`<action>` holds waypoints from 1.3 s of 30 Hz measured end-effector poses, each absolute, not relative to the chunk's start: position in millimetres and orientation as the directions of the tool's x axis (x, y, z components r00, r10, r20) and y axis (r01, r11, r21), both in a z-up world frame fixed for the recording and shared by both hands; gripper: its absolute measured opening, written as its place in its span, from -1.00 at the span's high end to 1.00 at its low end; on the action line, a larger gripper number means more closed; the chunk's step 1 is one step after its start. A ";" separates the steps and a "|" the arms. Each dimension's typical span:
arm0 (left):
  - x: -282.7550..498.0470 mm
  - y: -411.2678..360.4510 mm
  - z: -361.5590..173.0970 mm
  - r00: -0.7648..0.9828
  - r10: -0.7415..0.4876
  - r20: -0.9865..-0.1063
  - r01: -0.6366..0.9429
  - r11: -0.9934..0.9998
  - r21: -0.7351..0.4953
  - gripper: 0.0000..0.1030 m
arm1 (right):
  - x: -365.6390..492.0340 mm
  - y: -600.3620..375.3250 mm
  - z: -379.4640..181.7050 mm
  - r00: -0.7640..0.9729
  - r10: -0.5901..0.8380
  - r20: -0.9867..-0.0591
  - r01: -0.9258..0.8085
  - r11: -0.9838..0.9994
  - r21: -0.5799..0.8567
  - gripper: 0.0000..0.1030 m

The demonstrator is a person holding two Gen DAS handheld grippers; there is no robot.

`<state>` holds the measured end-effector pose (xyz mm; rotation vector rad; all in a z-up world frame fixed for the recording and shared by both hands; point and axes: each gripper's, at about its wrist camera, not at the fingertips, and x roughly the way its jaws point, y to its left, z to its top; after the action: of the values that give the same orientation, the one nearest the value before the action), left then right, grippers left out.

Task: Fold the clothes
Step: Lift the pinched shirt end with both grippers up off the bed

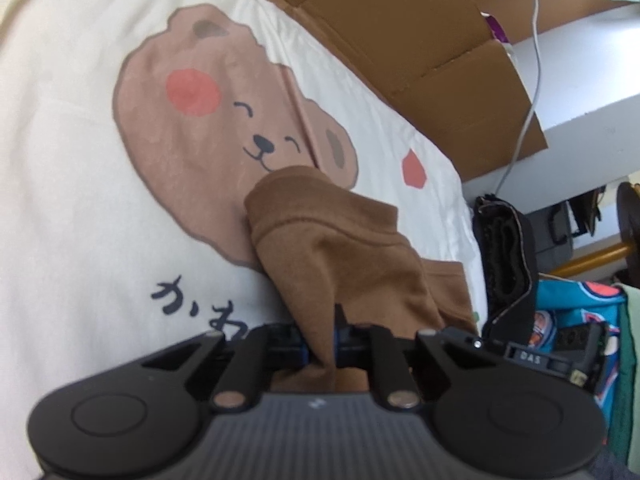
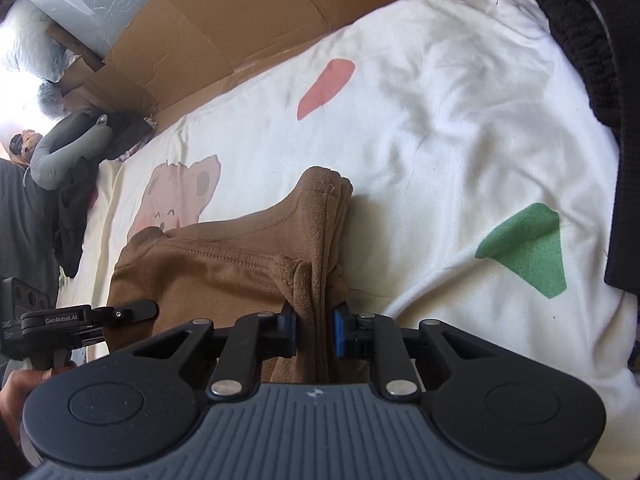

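A brown fleece garment (image 1: 340, 240) lies bunched on a cream blanket printed with a bear (image 1: 192, 120). In the left wrist view its hemmed edge rises ahead of my left gripper (image 1: 320, 350), which is shut on a fold of the fabric. In the right wrist view the same brown garment (image 2: 224, 280) spreads to the left. A thick stack of its layers stands upright between the blue pads of my right gripper (image 2: 316, 332), which pinch it. A person's hand (image 2: 16, 396) holding the other tool shows at the lower left.
Flattened cardboard (image 1: 400, 40) borders the blanket's far side. A black garment (image 2: 600, 80) lies piled at the blanket's right edge. A grey neck pillow (image 2: 68, 148) and dark clothes sit at the far left. A white cable (image 1: 532, 60) hangs down beyond the cardboard.
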<state>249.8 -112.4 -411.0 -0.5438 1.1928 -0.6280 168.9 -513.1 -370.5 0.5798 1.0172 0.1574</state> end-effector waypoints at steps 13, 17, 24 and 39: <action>230.8 -127.7 -350.0 0.312 -0.577 -0.755 0.212 0.817 -0.536 0.83 | 156.9 -481.9 -310.8 0.555 0.284 -0.782 0.139 0.895 0.423 0.71; 218.8 -128.8 -324.5 0.341 -0.550 -0.762 0.209 0.835 -0.509 0.83 | 148.6 -471.6 -283.4 0.557 0.278 -0.783 0.118 0.906 0.406 0.72; 194.9 -132.9 -266.8 0.343 -0.534 -0.773 0.243 0.845 -0.476 0.84 | 117.0 -466.2 -221.9 0.565 0.294 -0.771 0.090 0.907 0.411 0.72; 158.1 -133.7 -125.7 0.466 -0.609 -0.641 0.363 0.793 -0.490 0.84 | 64.4 -463.6 -60.0 0.701 0.228 -0.676 0.016 0.942 0.334 0.73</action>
<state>158.1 -133.7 -125.7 -0.3036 0.9056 -0.6078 64.4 -463.6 -60.0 0.3289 0.7892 0.1205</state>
